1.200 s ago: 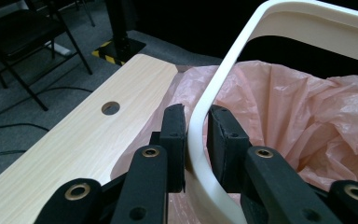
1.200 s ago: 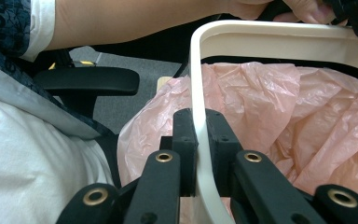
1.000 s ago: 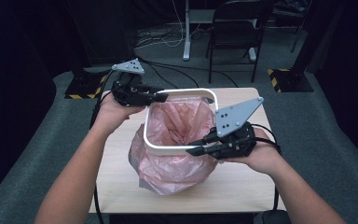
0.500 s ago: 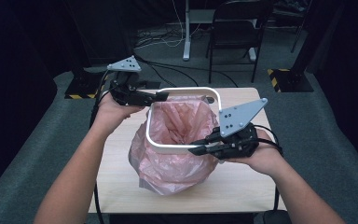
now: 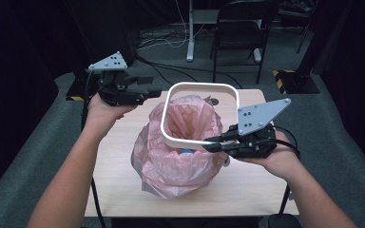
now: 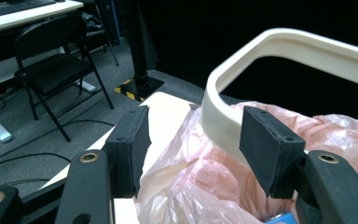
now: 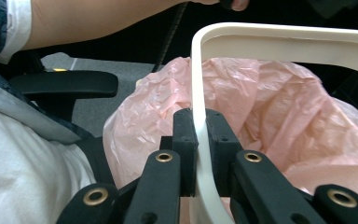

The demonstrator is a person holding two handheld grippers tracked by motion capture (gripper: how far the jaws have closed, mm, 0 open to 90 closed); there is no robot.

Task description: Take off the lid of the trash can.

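Above the wooden table [image 5: 123,142], the white square ring [image 5: 200,88] hangs tilted over the pink bin liner [image 5: 180,156], with the right gripper [image 5: 211,144] clamped on its near edge. The right gripper view shows both pads squeezing that thin rim. The left gripper [image 5: 147,88] sits off the ring's far-left corner, its jaws just opened and holding nothing; its own view shows the rim [image 6: 221,119] beyond the pads, and a blue scrap [image 6: 279,218] inside the bag. There is bare tabletop to either side.
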